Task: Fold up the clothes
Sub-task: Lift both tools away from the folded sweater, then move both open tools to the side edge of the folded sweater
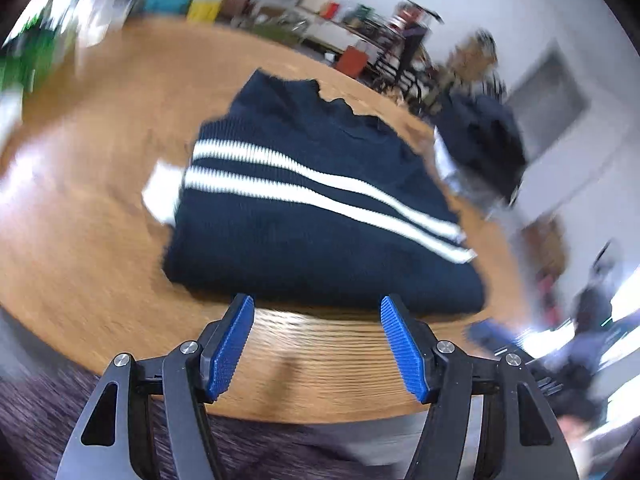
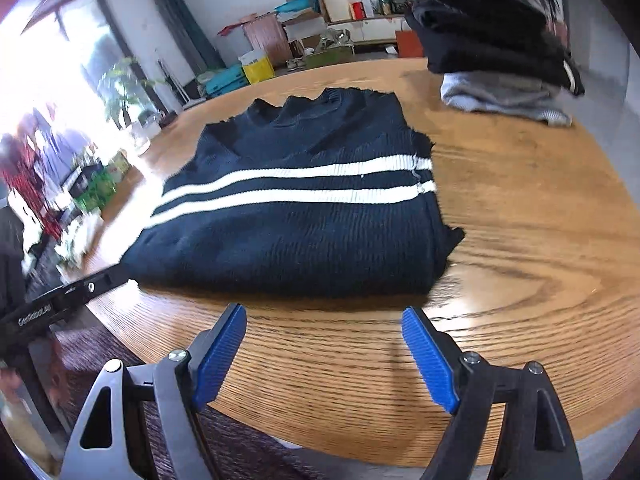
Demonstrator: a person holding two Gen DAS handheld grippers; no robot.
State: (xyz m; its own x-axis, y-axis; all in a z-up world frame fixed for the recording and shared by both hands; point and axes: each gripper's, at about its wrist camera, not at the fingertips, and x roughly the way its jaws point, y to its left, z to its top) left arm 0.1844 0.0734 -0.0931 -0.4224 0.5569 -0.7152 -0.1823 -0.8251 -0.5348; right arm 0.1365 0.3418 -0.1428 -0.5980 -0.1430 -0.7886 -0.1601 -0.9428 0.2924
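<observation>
two white stripes run across the folded navy sweater (image 2: 296,208), which lies flat on the round wooden table (image 2: 540,240). right gripper (image 2: 324,356): jaws spread wide, nothing between the blue pads (image 2: 220,356). sweater's near folded edge sits just beyond the fingertips, apart from them, bare wood between. the fold spans wider than the gap between the jaws.

left gripper (image 1: 318,344): jaws also spread, holding nothing. in the left wrist view the sweater (image 1: 320,208) lies ahead of the tips, its near edge close to them; contact cannot be told through the motion blur. a white patch (image 1: 162,192) shows at the sweater's left side.

stack of folded dark clothes (image 2: 492,36) on a grey garment (image 2: 504,98) stands at the far right of the table, well apart from the sweater. a black gripper body (image 2: 60,304) reaches in at the left of the right wrist view, near the sweater's near left corner.
</observation>
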